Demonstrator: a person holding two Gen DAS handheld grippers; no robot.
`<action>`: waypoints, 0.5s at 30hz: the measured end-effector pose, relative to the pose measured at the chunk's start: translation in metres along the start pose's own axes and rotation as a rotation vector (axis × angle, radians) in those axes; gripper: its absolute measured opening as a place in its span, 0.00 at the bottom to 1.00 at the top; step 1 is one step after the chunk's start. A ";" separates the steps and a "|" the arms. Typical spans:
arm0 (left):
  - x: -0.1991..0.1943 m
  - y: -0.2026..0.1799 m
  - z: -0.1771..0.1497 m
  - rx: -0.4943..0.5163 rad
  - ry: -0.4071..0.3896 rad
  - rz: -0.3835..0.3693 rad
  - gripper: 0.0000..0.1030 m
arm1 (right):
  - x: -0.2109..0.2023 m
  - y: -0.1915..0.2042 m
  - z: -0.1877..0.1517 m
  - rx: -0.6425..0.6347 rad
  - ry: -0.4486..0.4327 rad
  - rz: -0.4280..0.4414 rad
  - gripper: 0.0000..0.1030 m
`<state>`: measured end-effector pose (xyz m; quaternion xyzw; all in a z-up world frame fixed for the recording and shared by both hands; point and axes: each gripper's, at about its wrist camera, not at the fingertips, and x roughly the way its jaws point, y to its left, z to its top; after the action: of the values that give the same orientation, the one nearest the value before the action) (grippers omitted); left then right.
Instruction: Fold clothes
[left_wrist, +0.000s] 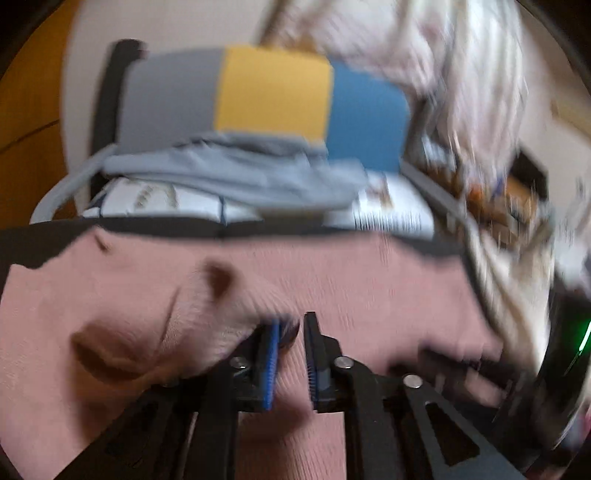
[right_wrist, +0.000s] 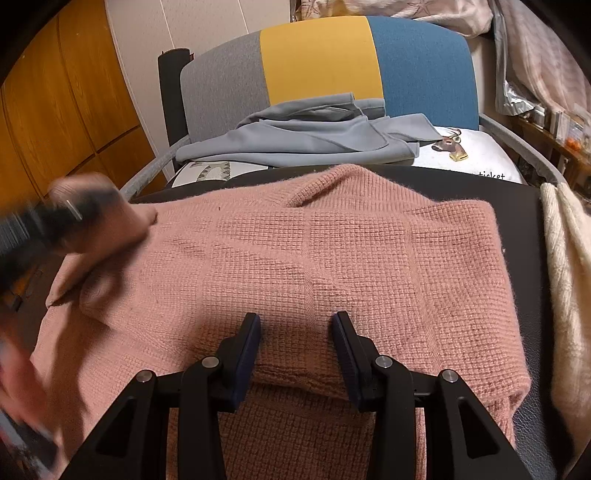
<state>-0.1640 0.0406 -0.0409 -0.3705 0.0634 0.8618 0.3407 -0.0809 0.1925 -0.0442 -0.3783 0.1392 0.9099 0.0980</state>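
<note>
The right claw (right_wrist: 295, 325) hangs over the near edge of the worktop (right_wrist: 532, 258), a black surface, with its jaws standing apart. A thick folded edge of the pink sweater (right_wrist: 314, 258) lies between the two pads, but whether they press on it cannot be told from this view.

The sweater covers most of the worktop, spread flat from the near edge to the far edge, where a small peak of knit rises at the middle. Its right side ends short of the worktop's right edge, leaving a black strip bare. A cream knit (right_wrist: 569, 266) hangs along that right edge.

At the left side of the sweater the left claw (left_wrist: 291, 332) is blurred. In its own camera the jaws show a narrow gap, with a raised fold of pink knit lying against the outer face of the left finger (left_wrist: 271, 365) and flat sweater showing through the gap; nothing is pinched between the pads. In the right view this claw shows as a dark smear at the worktop's left edge, beside a bunched fold of pink fabric.

Beyond the far edge stands a chair (right_wrist: 321, 59) with a grey, yellow and blue back. A grey garment (right_wrist: 295, 140) lies crumpled on its seat over a white printed cloth (right_wrist: 476, 155).
</note>
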 end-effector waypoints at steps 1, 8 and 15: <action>-0.002 -0.003 -0.007 0.025 0.004 -0.016 0.14 | 0.000 0.000 0.000 0.001 0.000 0.000 0.41; -0.050 0.078 -0.043 -0.164 -0.002 -0.120 0.16 | 0.000 -0.006 0.000 0.024 -0.002 0.029 0.41; -0.079 0.213 -0.062 -0.528 -0.043 0.106 0.19 | -0.015 0.024 0.010 -0.050 -0.018 -0.034 0.46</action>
<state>-0.2232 -0.1860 -0.0621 -0.4242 -0.1514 0.8728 0.1877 -0.0844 0.1719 -0.0225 -0.3748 0.1094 0.9146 0.1050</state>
